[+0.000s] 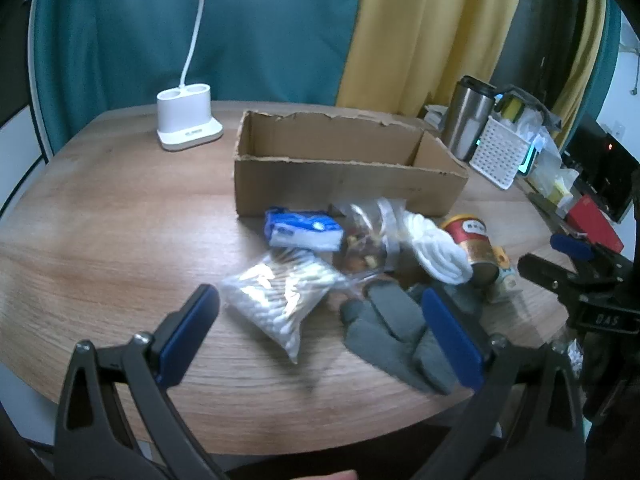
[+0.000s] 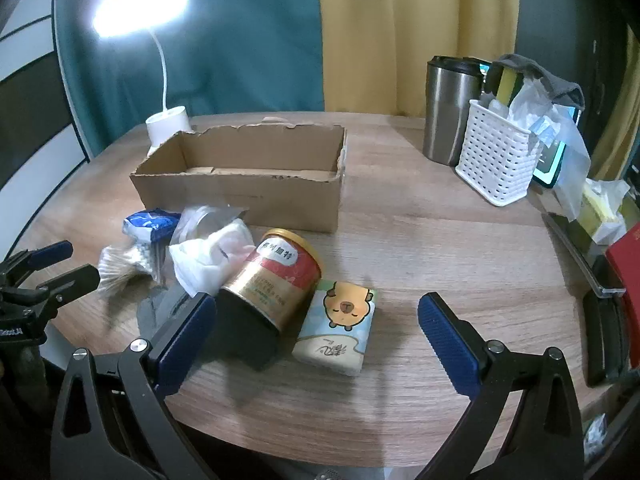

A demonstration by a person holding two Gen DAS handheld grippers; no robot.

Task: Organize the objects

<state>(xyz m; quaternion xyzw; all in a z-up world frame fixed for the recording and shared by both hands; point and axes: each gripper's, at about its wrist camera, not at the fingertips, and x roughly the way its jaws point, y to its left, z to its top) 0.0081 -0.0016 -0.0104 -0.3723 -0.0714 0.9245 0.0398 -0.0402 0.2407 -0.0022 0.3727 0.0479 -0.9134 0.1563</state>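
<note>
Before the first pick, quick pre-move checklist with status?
1. Left gripper open, nothing held: ok.
2. Right gripper open, nothing held: ok.
3. Cardboard box open-topped, inside looks free: ok.
4. Red-and-gold can reachable: ok, lies on its side between the right gripper's fingers.
5. Cartoon tissue pack lies apart from the can: not ok, it lies against it.
6. Cotton swab bag free of the grey glove: cannot tell.
</note>
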